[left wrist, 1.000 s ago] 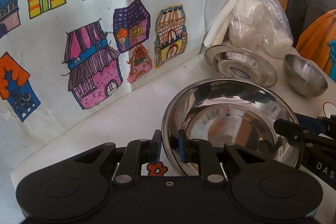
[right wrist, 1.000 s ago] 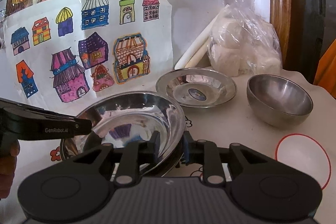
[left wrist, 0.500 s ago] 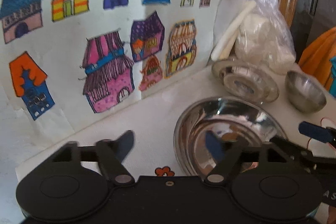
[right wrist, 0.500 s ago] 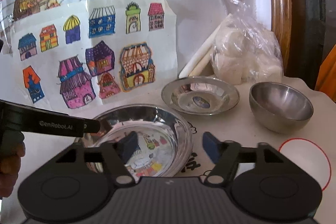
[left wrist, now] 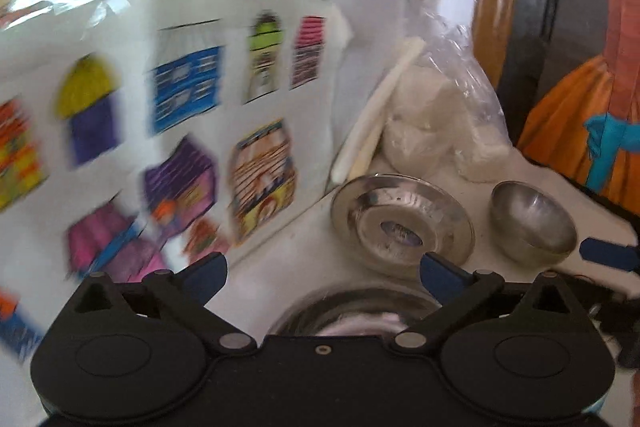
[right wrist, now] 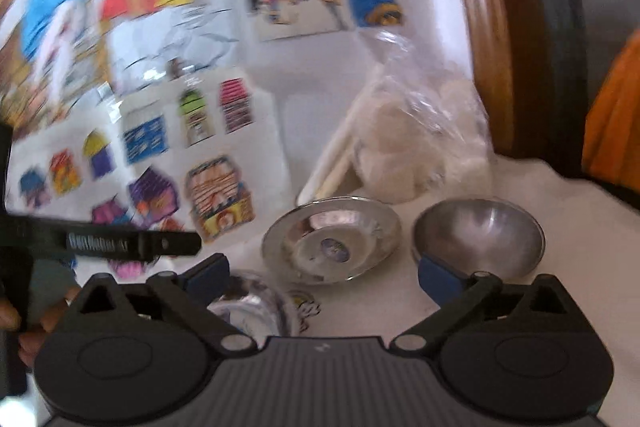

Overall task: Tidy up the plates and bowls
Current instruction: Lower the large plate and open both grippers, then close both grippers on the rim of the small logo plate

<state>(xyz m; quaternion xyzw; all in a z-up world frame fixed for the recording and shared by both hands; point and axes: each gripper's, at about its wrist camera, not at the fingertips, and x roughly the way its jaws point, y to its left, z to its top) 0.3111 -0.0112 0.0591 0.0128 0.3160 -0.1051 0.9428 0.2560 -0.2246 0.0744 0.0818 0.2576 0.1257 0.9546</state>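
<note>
A large steel bowl (left wrist: 352,311) rests on the white table, mostly hidden below my left gripper (left wrist: 324,273), which is open and empty above it. The bowl also shows in the right wrist view (right wrist: 248,307), under my right gripper (right wrist: 320,277), also open and empty. A small steel plate (left wrist: 402,225) lies beyond it, also seen in the right wrist view (right wrist: 332,239). A small steel bowl (left wrist: 532,223) stands to the plate's right, also in the right wrist view (right wrist: 480,235).
A clear bag of white lumps (left wrist: 432,131) and white sticks (left wrist: 376,111) lean at the back wall. Colourful house drawings (left wrist: 184,147) cover the wall on the left. A wooden frame (right wrist: 480,27) stands at the right.
Both grippers opened, let go of the large bowl's rim, and lifted up and back. The large bowl now rests on the table, low in both views.
</note>
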